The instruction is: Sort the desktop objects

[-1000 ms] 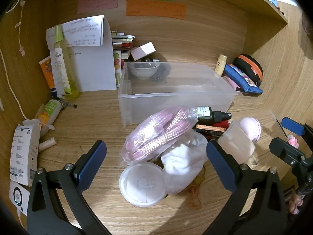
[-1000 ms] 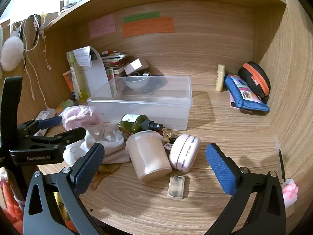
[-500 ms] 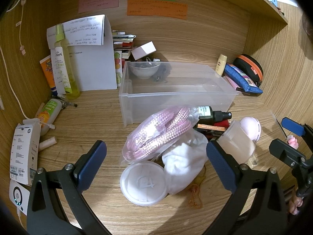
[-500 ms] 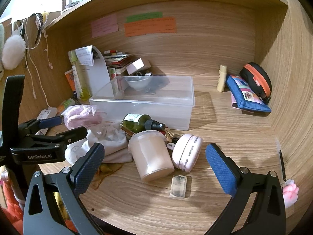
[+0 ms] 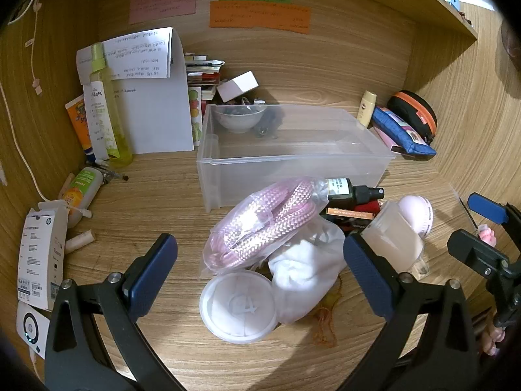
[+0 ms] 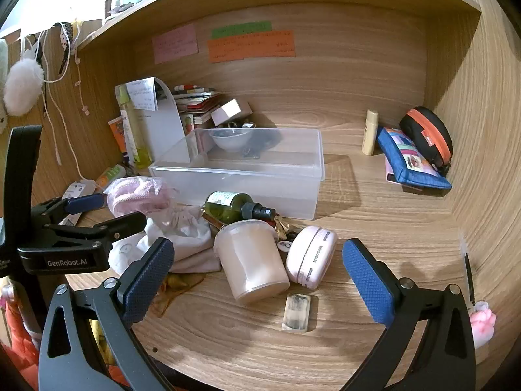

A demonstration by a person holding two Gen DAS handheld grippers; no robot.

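Observation:
A clear plastic bin (image 5: 293, 150) stands mid-desk, also in the right wrist view (image 6: 247, 176). In front lies a pile: a bagged pink cord (image 5: 267, 221), a white cloth (image 5: 306, 270), a round white lid (image 5: 239, 306), a dark green spray bottle (image 6: 237, 208), a frosted tub on its side (image 6: 252, 265), a pink round case (image 6: 312, 257) and a small clear block (image 6: 296, 312). My left gripper (image 5: 260, 273) is open and empty, just short of the lid and cord. My right gripper (image 6: 257, 277) is open and empty, its fingers either side of the tub and case.
A bowl (image 5: 239, 119) sits in the bin's far end. Bottles, papers and a box (image 5: 42, 254) crowd the left. A blue pouch (image 6: 412, 163), an orange-black case (image 6: 428, 140) and a small tube (image 6: 370, 132) stand at the right wall. Bare desk lies right of the bin.
Both cameras have pulled back and risen slightly, so the pile sits a little lower in each view. No object has moved and both grippers stay open.

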